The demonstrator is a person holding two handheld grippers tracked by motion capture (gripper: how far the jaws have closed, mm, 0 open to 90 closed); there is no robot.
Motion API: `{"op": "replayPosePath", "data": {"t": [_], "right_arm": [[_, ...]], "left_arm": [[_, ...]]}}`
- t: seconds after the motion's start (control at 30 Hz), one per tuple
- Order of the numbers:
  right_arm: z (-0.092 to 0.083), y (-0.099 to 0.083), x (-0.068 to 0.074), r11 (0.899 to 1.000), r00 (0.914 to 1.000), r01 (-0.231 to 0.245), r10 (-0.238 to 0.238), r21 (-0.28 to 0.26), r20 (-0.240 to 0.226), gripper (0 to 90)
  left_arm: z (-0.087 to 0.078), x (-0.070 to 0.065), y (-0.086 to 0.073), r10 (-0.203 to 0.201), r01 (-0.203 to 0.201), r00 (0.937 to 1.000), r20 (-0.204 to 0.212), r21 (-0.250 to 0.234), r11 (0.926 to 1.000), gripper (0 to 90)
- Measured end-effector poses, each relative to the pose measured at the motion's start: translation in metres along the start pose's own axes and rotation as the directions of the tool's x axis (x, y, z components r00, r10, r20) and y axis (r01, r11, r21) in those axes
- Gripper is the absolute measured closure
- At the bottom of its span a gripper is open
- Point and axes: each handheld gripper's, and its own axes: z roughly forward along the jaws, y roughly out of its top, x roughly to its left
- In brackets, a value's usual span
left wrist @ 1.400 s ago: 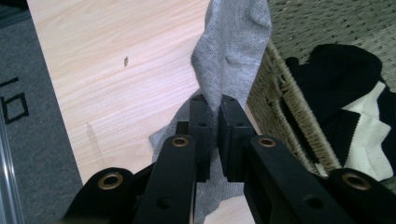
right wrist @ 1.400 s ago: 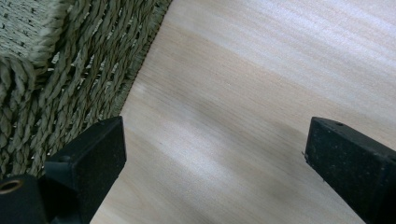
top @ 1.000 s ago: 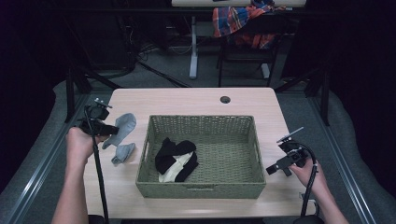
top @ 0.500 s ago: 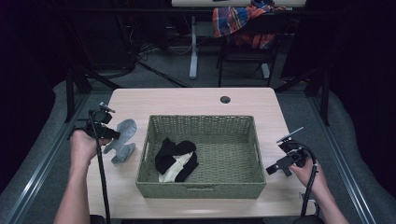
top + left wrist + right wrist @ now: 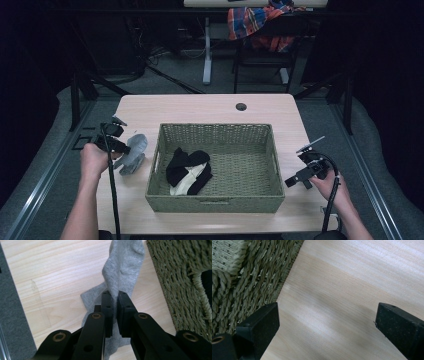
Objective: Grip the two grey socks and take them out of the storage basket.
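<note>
Grey knitted sock point(image 5: 125, 267), soft and limp, is pinched in your left gripper point(image 5: 113, 296), whose two black jaws are closed on a fold of the fabric near its middle; part of the sock trails on the pale wooden table point(image 5: 200, 107) while the rest rises into the jaws. From above, your left hand point(image 5: 94, 159) holds that gripper just beside the left wall of the rectangular woven olive-green wicker basket point(image 5: 216, 202), a position that suggests the sock is meant to go over the rim and inside. On the other side, your right gripper point(image 5: 296, 180) rests low over bare table just beside the basket's right wall, jaws spread wide with nothing between them, apparently waiting or ready to steady the basket. Inside the basket, toward its left half, lies a small heap of black and cream socks point(image 5: 189, 170), which hints at a sorting or gathering job. Farther back on the table is a small dark round cable hole point(image 5: 241, 106). Beyond the table, a plaid red and blue cloth point(image 5: 260, 20) is draped over a chair.
</note>
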Motion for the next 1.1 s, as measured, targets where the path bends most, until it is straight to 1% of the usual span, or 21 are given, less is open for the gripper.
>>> {"op": "replayPosePath", "data": {"t": [0.27,0.37,0.43,0.5,0.53,0.57,0.77,0.83,0.87,0.9,0.93,0.97,1.0,1.03,1.1], "right_arm": [[0.000,0.000,0.000,1.000,1.0000,0.002,-0.002,0.002,0.002,5.2],[0.000,0.000,0.000,1.000,1.0000,0.002,-0.002,-0.001,0.002,5.2],[0.000,0.000,0.000,1.000,1.0000,0.001,-0.001,-0.001,0.000,5.1],[0.000,0.000,0.000,1.000,1.0000,0.001,-0.001,-0.002,0.002,5.1],[0.000,0.000,0.000,1.000,1.0000,0.000,0.000,0.000,0.001,5.2],[0.000,0.000,0.000,1.000,1.0000,0.001,-0.001,0.001,0.000,5.1],[0.000,0.000,0.000,1.000,1.0000,0.002,-0.002,-0.001,0.000,5.2],[0.000,0.000,0.000,1.000,1.0000,0.001,-0.001,-0.002,0.001,5.2],[0.000,0.000,0.000,1.000,1.0000,0.002,-0.002,-0.002,0.001,5.1],[0.000,0.000,0.000,1.000,1.0000,0.002,-0.002,0.000,0.000,5.2],[0.000,0.000,0.000,1.000,1.0000,0.001,-0.001,0.000,0.000,5.1],[0.000,0.000,0.000,1.000,1.0000,0.001,-0.001,-0.002,0.001,5.1],[0.000,0.000,0.000,1.000,1.0000,0.001,-0.001,-0.002,0.002,5.1],[0.000,0.000,0.000,1.000,1.0000,0.003,-0.003,0.000,0.003,5.1],[-0.001,0.000,0.000,1.000,1.0000,0.007,-0.007,-0.002,0.002,5.1]], "left_arm": [[0.015,0.004,-0.002,-0.010,0.010,0.9999,0.004,0.045,0.9989,85.3],[0.021,0.005,-0.003,-0.021,0.020,0.9998,0.004,0.060,0.9980,85.3],[0.024,0.005,-0.003,-0.019,0.018,0.9998,0.009,0.070,0.9974,85.3],[0.026,0.006,-0.003,-0.027,0.027,0.9996,0.007,0.070,0.9972,85.3],[0.027,0.006,-0.004,-0.024,0.023,0.9997,0.009,0.080,0.9965,85.3],[0.029,0.006,-0.004,-0.029,0.028,0.9996,0.004,0.079,0.9965,85.3],[0.040,0.012,-0.007,-0.046,0.045,0.9989,0.008,0.113,0.9925,84.9],[0.041,0.013,-0.007,-0.050,0.048,0.9986,0.016,0.122,0.9913,83.6],[0.041,0.013,-0.007,-0.049,0.046,0.9985,0.022,0.121,0.9916,82.4],[0.040,0.014,-0.007,-0.056,0.052,0.9979,0.031,0.117,0.9917,78.7],[0.038,0.015,-0.007,-0.063,0.058,0.9974,0.035,0.112,0.9920,72.7],[0.035,0.016,-0.007,-0.064,0.060,0.9972,0.038,0.098,0.9933,68.3],[0.031,0.016,-0.007,-0.073,0.070,0.9964,0.043,0.083,0.9941,62.5],[0.027,0.017,-0.007,-0.078,0.075,0.9960,0.042,0.070,0.9947,55.1],[0.017,0.018,-0.007,-0.084,0.083,0.9958,0.036,0.036,0.9959,44.5]]}}
